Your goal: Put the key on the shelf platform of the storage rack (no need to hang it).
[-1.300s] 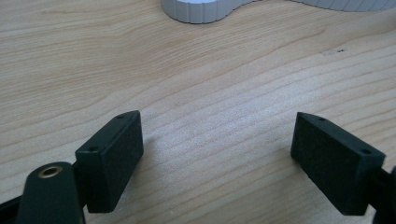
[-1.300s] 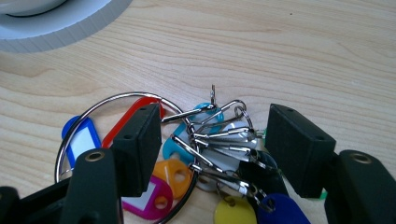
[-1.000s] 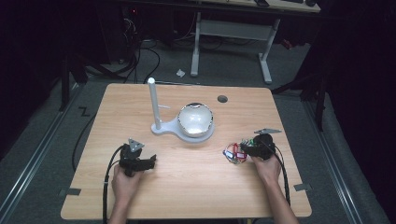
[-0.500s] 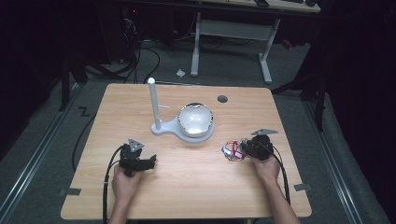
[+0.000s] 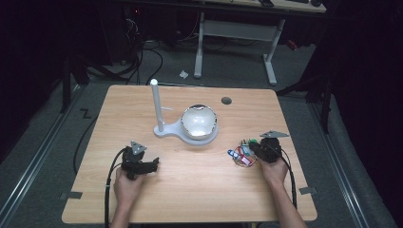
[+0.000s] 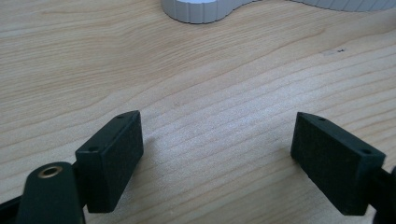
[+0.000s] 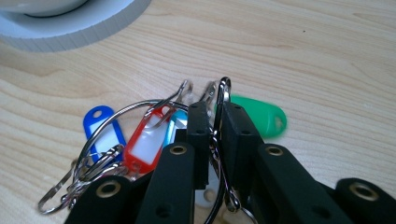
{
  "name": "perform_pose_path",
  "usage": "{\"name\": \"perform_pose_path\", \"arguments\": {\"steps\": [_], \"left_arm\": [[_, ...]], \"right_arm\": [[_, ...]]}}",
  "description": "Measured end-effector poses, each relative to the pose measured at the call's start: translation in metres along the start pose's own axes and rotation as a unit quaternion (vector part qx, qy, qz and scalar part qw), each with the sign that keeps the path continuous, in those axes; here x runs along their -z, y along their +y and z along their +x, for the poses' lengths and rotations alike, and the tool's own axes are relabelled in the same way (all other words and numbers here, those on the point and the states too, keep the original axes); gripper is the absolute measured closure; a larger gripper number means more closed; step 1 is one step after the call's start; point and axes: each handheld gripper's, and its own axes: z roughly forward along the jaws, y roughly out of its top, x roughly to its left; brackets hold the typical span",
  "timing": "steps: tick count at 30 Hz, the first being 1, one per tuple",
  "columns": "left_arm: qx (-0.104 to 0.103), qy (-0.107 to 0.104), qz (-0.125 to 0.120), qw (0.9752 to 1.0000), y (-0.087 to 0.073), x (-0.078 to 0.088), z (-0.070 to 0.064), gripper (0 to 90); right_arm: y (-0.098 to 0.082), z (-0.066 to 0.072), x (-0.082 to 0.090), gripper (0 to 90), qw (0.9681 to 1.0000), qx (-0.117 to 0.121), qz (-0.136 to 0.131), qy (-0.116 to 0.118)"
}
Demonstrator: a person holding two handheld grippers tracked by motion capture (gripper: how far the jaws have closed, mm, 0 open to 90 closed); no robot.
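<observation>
1. Over on the right side of the counter [image 5: 190,190], the right gripper [image 5: 256,151] has its jaws clenched on the wire ring [image 7: 219,121] of a bunch of keys [image 5: 241,155]. So the grab looks done to me.
2. Keys sit low on the counter, near the white stand [image 5: 190,130] but apart from it. Can't tell if they're lifted off the wood or just dragging.
3. What's left, I'd guess: carry the bunch to the stand, either hang it on the post [image 5: 156,104] or drop it in the bowl [image 5: 199,121]. Neither has anything on it that I can see.
4. Left gripper [image 5: 151,165] is idle, jaws released wide with bare wood between them, well apart from the keys.
5. View differences: the right gripper view gives you the actual pinch, ring between the jaws, plus the blue tag [image 7: 103,133], red tag [image 7: 147,140] and green tag [image 7: 259,119]. From the high view that's all a colourful blob.
6. High view gives the layout instead: post, bowl and both hands at once. Left gripper view just catches the stand's base edge [image 6: 205,9].
</observation>
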Motion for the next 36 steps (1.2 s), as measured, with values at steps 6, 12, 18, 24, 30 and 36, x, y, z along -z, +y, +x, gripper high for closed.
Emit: {"name": "perform_pose_path", "arguments": {"steps": [6, 12, 18, 24, 30, 36], "left_arm": [[0.001, 0.0, 0.0, 1.0, 0.0, 0.0, 0.0, 17.3], [0.002, 0.001, 0.0, 1.0, 0.0, 0.0, 0.0, 17.3], [0.001, 0.001, 0.0, 1.0, 0.0, 0.0, 0.0, 17.3], [0.001, 0.0, 0.0, 1.0, 0.0, 0.0, 0.0, 17.3], [-0.003, -0.002, 0.001, 1.0, 0.0, 0.0, 0.0, 17.3], [-0.004, -0.002, 0.002, 1.0, 0.0, 0.0, 0.0, 17.3]], "right_arm": [[-0.002, -0.001, 0.003, 82.5, 1.0, -0.001, -0.001, 0.003], [0.004, 0.0, 0.018, 82.6, 0.9996, 0.003, -0.026, 0.007], [0.012, 0.002, 0.033, 82.6, 0.9991, 0.016, -0.04, 0.006], [0.017, 0.005, 0.046, 82.6, 0.9982, 0.028, -0.053, 0.008], [0.024, 0.006, 0.057, 82.6, 0.9974, 0.031, -0.064, 0.014], [0.031, 0.008, 0.068, 82.5, 0.9965, 0.037, -0.073, 0.017]]}}
